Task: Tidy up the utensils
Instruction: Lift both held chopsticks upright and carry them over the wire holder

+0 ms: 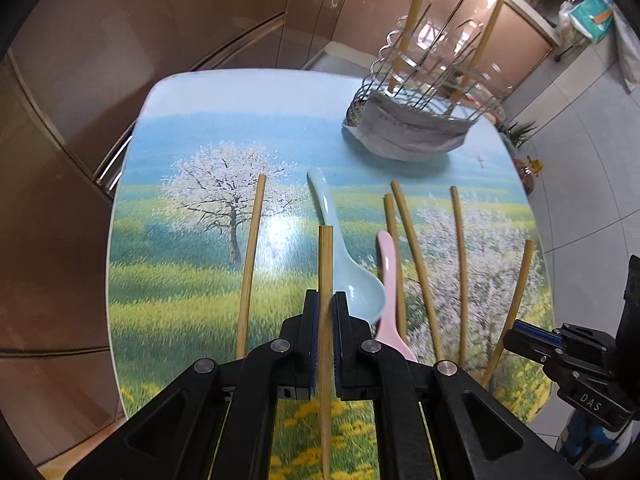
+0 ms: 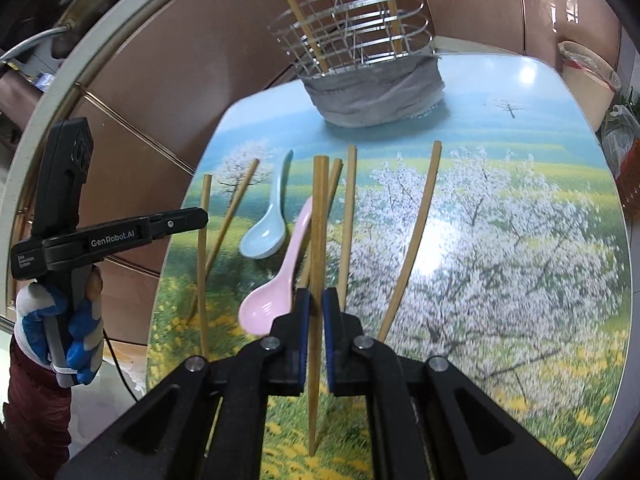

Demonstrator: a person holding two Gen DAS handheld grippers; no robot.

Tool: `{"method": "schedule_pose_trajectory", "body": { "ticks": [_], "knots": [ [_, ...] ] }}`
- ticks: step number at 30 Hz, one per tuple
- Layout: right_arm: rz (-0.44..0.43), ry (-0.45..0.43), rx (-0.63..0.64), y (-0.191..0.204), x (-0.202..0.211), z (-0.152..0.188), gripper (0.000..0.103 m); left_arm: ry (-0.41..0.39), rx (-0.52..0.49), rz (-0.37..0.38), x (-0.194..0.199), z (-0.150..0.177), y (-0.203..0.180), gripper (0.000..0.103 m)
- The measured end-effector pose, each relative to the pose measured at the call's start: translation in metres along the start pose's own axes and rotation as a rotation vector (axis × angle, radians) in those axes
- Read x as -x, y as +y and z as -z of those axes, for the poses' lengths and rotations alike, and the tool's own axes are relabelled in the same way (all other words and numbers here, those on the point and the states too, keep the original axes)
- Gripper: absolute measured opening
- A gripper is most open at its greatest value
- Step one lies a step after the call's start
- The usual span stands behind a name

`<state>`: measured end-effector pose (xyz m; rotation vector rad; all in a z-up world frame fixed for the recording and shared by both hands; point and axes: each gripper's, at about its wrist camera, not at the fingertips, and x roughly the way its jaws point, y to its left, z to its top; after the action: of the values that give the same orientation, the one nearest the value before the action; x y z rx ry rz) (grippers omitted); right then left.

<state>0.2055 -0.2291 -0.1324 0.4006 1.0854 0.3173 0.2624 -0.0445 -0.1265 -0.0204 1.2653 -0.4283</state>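
My left gripper (image 1: 325, 300) is shut on a bamboo chopstick (image 1: 325, 264) that runs forward between its pads. My right gripper (image 2: 315, 300) is shut on another bamboo chopstick (image 2: 318, 216). A light blue spoon (image 1: 344, 268) and a pink spoon (image 1: 390, 280) lie on the table (image 1: 192, 280) among several loose chopsticks. A wire utensil holder (image 1: 424, 80) wrapped in grey cloth stands at the far side with two chopsticks upright in it. It also shows in the right wrist view (image 2: 360, 40). There the blue spoon (image 2: 266, 228) and pink spoon (image 2: 280, 280) lie left of my right gripper.
The table top bears a printed picture of blossoming trees. Brown cabinet fronts (image 1: 160, 40) stand behind and left of it. The right gripper (image 1: 560, 356) shows at the right edge of the left wrist view. A pale bin (image 2: 588, 76) stands at the far right.
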Motion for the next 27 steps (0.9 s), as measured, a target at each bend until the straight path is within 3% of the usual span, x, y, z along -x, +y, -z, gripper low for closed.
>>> {"method": "schedule_pose_trajectory", "body": {
  "ticks": [6,11,20,27],
  "knots": [
    [-0.006,-0.068,0.011,0.002,0.049,0.026,0.006,-0.056,-0.004,0.008,0.036,0.02,-0.008,0.005],
    [-0.001,-0.165,0.031,0.014,0.094,0.035,0.005,-0.147,-0.01,0.018,0.085,0.029,-0.021,0.005],
    [0.025,-0.325,0.12,0.069,0.148,-0.006,0.005,-0.346,-0.007,0.07,0.175,0.004,-0.045,0.005],
    [0.046,-0.479,0.189,0.097,0.205,-0.086,0.005,-0.522,-0.012,0.118,0.239,-0.067,-0.071,0.005]
  ]
}}
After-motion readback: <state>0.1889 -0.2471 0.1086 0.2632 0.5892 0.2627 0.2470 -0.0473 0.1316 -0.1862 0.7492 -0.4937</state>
